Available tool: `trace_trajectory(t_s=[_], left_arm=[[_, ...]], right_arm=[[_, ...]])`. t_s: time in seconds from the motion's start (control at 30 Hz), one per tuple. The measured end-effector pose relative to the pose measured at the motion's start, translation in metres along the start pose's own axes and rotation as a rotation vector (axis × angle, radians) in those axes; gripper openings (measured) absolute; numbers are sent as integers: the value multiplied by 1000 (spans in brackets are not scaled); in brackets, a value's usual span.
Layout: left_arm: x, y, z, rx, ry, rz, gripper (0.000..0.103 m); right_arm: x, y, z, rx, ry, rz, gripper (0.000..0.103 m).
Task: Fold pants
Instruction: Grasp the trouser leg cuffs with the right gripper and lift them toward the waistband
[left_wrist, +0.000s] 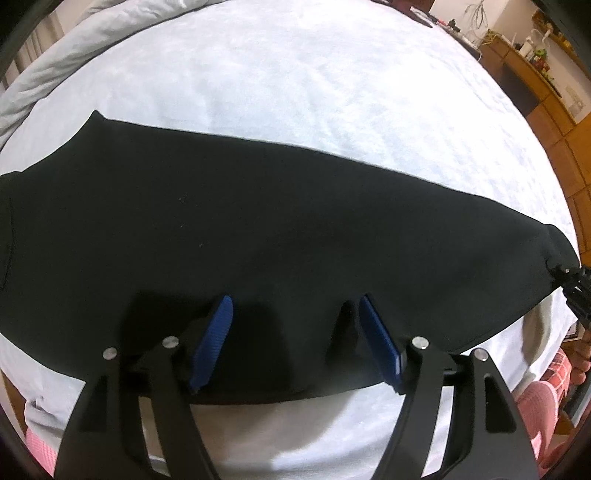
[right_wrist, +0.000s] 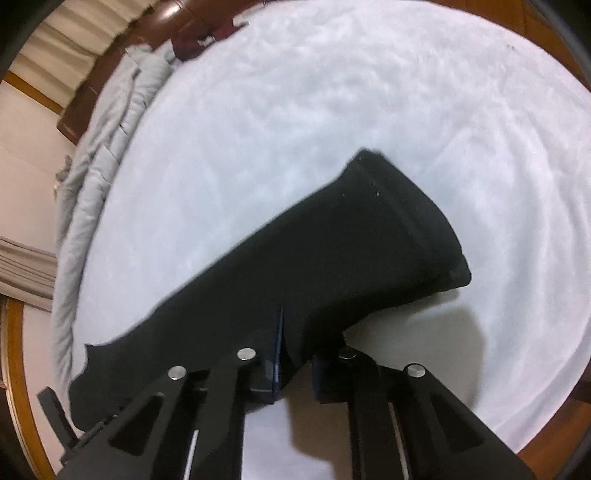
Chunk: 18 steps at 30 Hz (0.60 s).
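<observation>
Black pants (left_wrist: 240, 229) lie stretched left to right across a pale blue bed sheet (left_wrist: 295, 92). My left gripper (left_wrist: 295, 317) hovers over their near edge, jaws wide apart, blue pads (left_wrist: 214, 339) empty. In the right wrist view the pants (right_wrist: 332, 258) run from lower left to a hemmed end at upper right. My right gripper (right_wrist: 295, 354) has its jaws close together with a fold of the black cloth pinched between them. The right gripper also shows in the left wrist view (left_wrist: 570, 280) at the pants' right end.
A grey duvet (right_wrist: 99, 166) is bunched along the far side of the bed. Wooden furniture (left_wrist: 535, 74) and wooden floor lie beyond the bed's right side. The person's pink checked clothing (left_wrist: 546, 387) is at the near edge.
</observation>
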<state>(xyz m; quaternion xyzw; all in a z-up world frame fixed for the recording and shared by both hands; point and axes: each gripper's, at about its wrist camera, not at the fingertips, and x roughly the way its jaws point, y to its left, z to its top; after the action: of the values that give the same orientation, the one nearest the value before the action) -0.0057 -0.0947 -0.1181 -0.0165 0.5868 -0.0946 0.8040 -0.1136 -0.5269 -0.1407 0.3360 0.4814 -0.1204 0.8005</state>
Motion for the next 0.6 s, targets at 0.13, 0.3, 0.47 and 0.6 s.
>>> trace_trajectory(t_s=[0.13, 0.3, 0.47, 0.6], left_arm=[[-17, -5, -1, 19, -71, 2, 70], [20, 5, -12, 56, -7, 67, 71], [9, 11, -12, 54, -9, 24, 72], [-8, 44, -3, -63, -17, -16, 72]], right_arm=[[-22, 6, 6, -39, -82, 22, 9], [21, -10, -5, 10, 38, -90, 9], [10, 2, -7, -21, 3, -108, 9], [-19, 52, -7, -156, -92, -67, 9]])
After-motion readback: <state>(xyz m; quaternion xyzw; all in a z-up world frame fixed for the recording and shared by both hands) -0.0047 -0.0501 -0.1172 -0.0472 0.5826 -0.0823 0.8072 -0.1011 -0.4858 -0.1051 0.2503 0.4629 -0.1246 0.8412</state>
